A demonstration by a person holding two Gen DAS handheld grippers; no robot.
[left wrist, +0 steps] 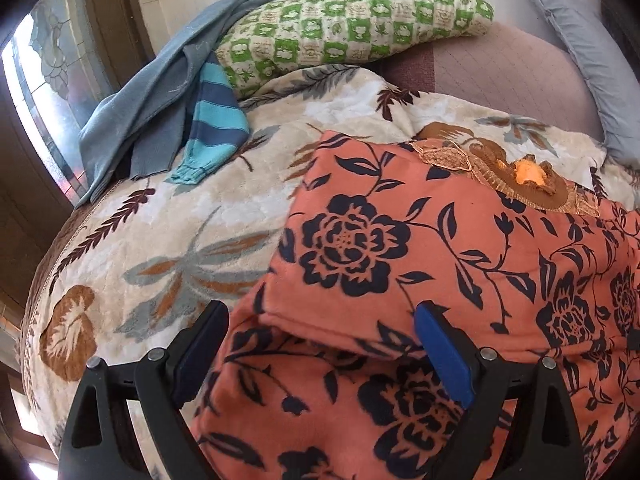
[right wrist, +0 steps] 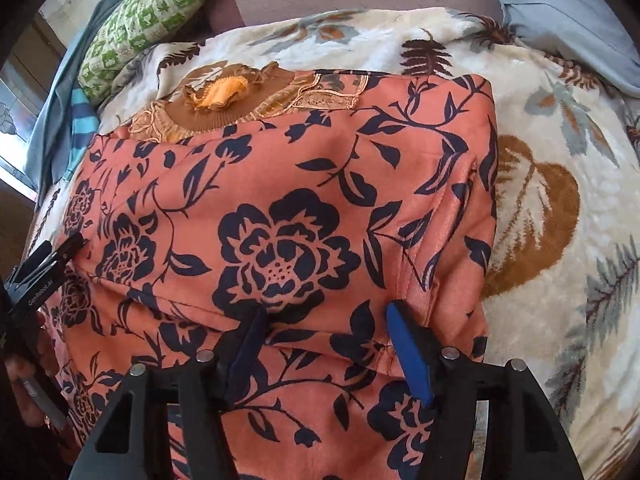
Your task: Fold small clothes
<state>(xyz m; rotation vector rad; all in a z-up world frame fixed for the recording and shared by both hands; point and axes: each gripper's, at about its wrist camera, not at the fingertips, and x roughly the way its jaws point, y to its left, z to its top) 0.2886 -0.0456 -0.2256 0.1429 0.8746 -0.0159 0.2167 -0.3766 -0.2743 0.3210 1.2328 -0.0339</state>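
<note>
An orange garment with dark navy flowers lies on the bed, its sides folded inward; it also fills the right wrist view. Its brown embroidered collar points to the far side. My left gripper is open, its blue-padded fingers straddling a folded hem near the garment's left edge. My right gripper is open over a folded hem near the garment's right edge, nothing between its pads. The left gripper also shows at the left edge of the right wrist view.
A cream blanket with leaf print covers the bed. A grey-blue cloth and a striped blue sleeve lie at the far left. A green checked pillow and a grey pillow sit at the back.
</note>
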